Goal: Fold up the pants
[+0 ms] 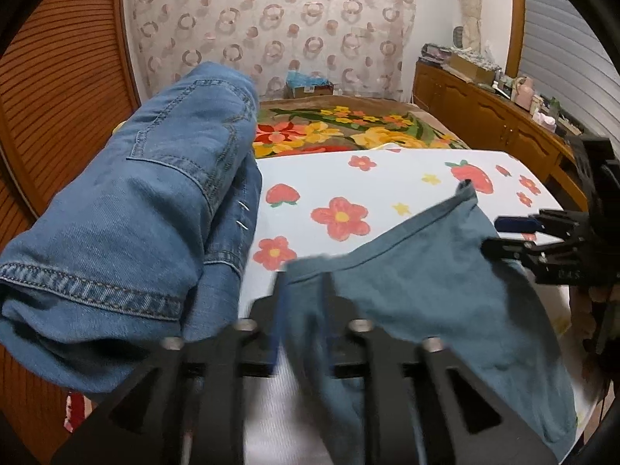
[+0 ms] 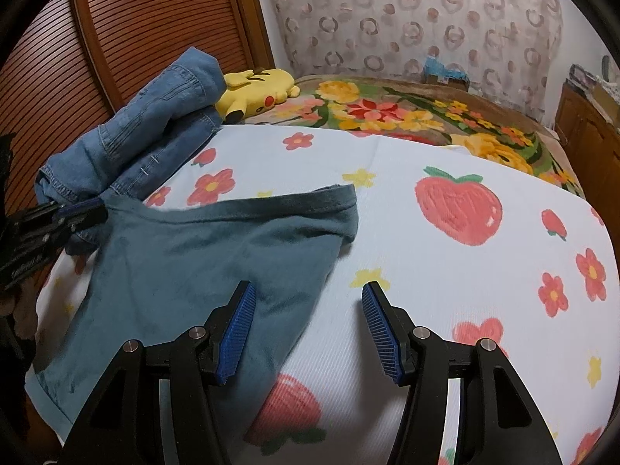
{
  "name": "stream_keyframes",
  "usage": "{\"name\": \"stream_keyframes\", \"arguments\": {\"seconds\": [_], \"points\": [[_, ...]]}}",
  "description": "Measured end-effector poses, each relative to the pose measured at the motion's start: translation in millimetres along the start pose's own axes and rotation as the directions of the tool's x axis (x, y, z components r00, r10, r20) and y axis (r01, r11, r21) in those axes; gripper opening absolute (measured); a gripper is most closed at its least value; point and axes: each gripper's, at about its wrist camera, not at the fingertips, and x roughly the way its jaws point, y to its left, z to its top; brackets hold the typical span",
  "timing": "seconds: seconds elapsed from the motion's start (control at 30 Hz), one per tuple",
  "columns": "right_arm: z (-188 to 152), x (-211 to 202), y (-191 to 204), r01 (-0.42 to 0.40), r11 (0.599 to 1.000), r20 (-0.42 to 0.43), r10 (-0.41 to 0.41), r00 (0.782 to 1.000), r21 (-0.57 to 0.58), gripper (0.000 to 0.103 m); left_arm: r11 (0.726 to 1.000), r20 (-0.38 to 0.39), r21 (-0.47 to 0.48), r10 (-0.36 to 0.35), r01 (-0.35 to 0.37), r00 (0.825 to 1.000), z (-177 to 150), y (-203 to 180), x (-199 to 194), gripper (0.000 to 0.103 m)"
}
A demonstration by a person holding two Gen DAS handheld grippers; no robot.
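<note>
At the near edge of the bed: your left tool (image 1: 300,317), clenched on a bunched corner of the teal pants (image 2: 186,263), cloth pinched between its blue pads; the same grip shows at the waistband corner in the right wrist view. Right tool (image 2: 308,329): released, fingers spread wide, hovering just above the pants' near edge and the strawberry-print sheet (image 2: 445,279) (nothing between the pads). Pants: lying partly flat on the sheet, waistband toward the far side, left corner lifted.

Judged step: take the second corner. Bring your right tool onto the free waistband corner (image 2: 348,209), close on a single layer of hem, and match the left tool's height so the cloth hangs without twist before you fold.

Beyond, left: folded jeans (image 2: 135,143), stacked, just beside the pants; keep clear of them. Farther: yellow plush toy (image 2: 255,89), floral blanket (image 2: 407,112).
</note>
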Motion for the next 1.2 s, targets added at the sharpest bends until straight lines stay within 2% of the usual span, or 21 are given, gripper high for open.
{"name": "stream_keyframes", "arguments": {"seconds": [0.13,0.17,0.3,0.37,0.43,0.47,0.53,0.73,0.83,0.93,1.0,1.1,1.2], "points": [[5,6,0,-0.009,1.0,-0.008,0.009,1.0,0.0,0.059,0.999,0.017,0.009,-0.037,0.037,0.999,-3,-6,-7,0.058],[6,7,1,-0.012,1.0,-0.009,0.012,1.0,0.0,0.059,0.999,0.021,0.01,-0.039,0.039,0.999,-4,-8,-9,0.067],[10,12,1,-0.034,0.999,-0.024,0.034,0.999,0.001,0.051,0.999,0.038,0.01,-0.042,0.041,0.998,-7,-11,-14,0.068],[10,14,2,-0.059,0.998,-0.03,0.058,0.998,-0.005,0.038,0.999,0.04,0.01,-0.043,0.043,0.998,-9,-11,-15,0.068],[9,13,3,-0.092,0.996,-0.034,0.091,0.995,-0.016,0.018,0.999,0.039,0.012,-0.043,0.042,0.998,-11,-12,-15,0.068],[9,11,2,-0.102,0.995,-0.03,0.101,0.994,-0.02,0.013,0.999,0.04,0.014,-0.042,0.042,0.998,-12,-11,-15,0.068],[10,2,0,-0.111,0.993,-0.009,0.111,0.994,-0.034,0.01,0.999,0.041,0.015,-0.04,0.039,0.998,-13,-11,-16,0.068],[27,-36,-15,-0.051,0.998,0.089,0.055,0.995,-0.039,0.009,0.999,0.042,0.012,-0.037,0.037,0.998,-17,-8,-14,0.068],[37,-50,-24,0.04,0.998,0.127,-0.034,0.991,-0.044,0.009,0.999,0.038,0.01,-0.04,0.04,0.998,-18,-8,-13,0.068],[40,-50,-35,0.105,0.994,0.128,-0.1,0.987,-0.036,0.009,0.999,0.04,0.012,-0.044,0.043,0.998,-19,-10,-14,0.068],[37,-42,-39,0.143,0.989,0.099,-0.139,0.985,-0.034,0.01,0.999,0.04,0.013,-0.049,0.048,0.998,-19,-11,-15,0.068],[28,-28,-39,0.164,0.986,0.048,-0.162,0.986,-0.035,0.022,0.998,0.043,0.021,-0.054,0.053,0.998,-21,-15,-18,0.068],[16,-29,-34,0.159,0.986,0.039,-0.158,0.987,-0.043,0.03,0.998,0.046,0.028,-0.064,0.063,0.997,-25,-20,-23,0.068]]}}
